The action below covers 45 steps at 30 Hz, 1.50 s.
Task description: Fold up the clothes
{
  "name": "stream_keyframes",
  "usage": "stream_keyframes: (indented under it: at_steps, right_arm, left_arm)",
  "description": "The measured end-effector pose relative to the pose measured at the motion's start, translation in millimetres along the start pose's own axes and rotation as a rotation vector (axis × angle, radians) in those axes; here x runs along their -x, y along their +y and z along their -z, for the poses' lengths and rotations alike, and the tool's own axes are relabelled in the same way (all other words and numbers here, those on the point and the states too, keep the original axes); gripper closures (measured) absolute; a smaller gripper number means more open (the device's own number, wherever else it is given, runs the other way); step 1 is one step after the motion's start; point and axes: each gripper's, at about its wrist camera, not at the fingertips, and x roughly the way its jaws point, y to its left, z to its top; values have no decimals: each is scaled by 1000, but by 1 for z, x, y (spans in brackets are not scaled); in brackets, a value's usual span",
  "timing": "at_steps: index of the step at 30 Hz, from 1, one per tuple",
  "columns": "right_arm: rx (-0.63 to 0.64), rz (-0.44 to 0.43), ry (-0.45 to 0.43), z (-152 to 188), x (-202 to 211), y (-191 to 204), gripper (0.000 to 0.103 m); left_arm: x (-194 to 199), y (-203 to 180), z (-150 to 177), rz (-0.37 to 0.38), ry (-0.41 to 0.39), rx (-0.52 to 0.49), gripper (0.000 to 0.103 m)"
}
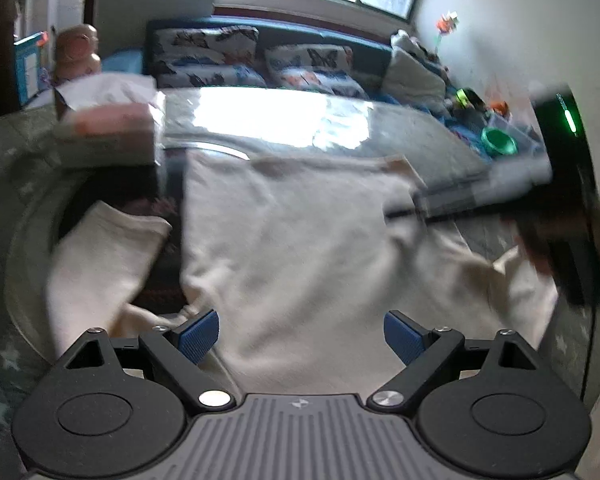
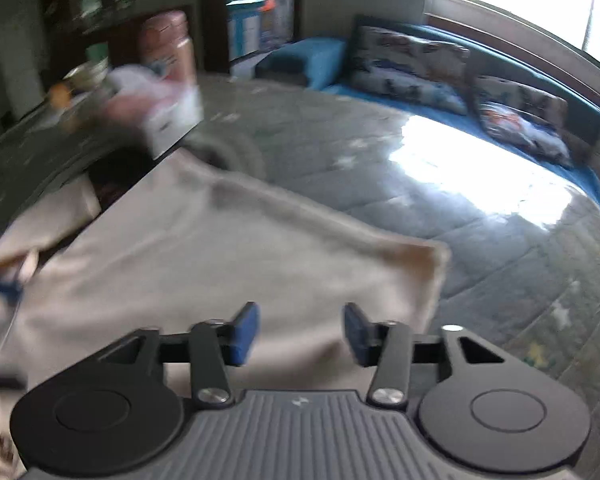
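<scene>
Looking from our left gripper [image 1: 301, 334], whose blue pads [image 1: 198, 336] stand wide apart holding nothing, we see the cream garment [image 1: 284, 240] spread flat on the grey quilted table cover [image 1: 432, 140], filling the view from 9 o'clock to 3 o'clock, with one sleeve [image 1: 100, 256] lying out at 9 o'clock. Moving right, our right gripper [image 2: 300, 334] also gapes empty, hovering over the garment's near part, whose browned corner [image 2: 428, 256] sits at 1 o'clock, the blue sofa [image 2: 500, 68] beyond.
</scene>
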Motion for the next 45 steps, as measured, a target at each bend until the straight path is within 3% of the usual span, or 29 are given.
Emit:
stream_keyframes:
  at_steps: [2, 5, 8, 12, 21, 23, 25, 28, 39, 45]
  right_arm:
    - [45, -12, 9, 7, 6, 15, 47]
    - [79, -20, 17, 14, 11, 27, 45]
    - [67, -15, 20, 15, 11, 26, 43]
    - [51, -9, 24, 16, 11, 25, 34]
    - [38, -11, 24, 17, 9, 23, 32]
    - [36, -5, 23, 17, 9, 23, 28]
    - [34, 2, 23, 17, 8, 23, 26]
    - [36, 3, 23, 17, 8, 23, 26]
    - [104, 41, -4, 16, 26, 38, 26]
    - [140, 16, -23, 23, 42, 57, 26]
  left_arm:
    - [3, 5, -3, -8, -14, 19, 12]
    - [1, 29, -16, -94, -48, 65, 14]
    - [-11, 54, -27, -149, -37, 122, 24]
    - [-28, 63, -31, -206, -7, 82, 33]
    - [-53, 70, -32, -244, 14, 72, 48]
    - [-55, 70, -33, -269, 7, 60, 58]
    - [-56, 72, -34, -285, -1, 56, 75]
    - [-52, 82, -34, -291, -7, 86, 88]
    - [31, 152, -20, -451, -122, 238, 90]
    - [39, 130, -19, -372, -120, 153, 86]
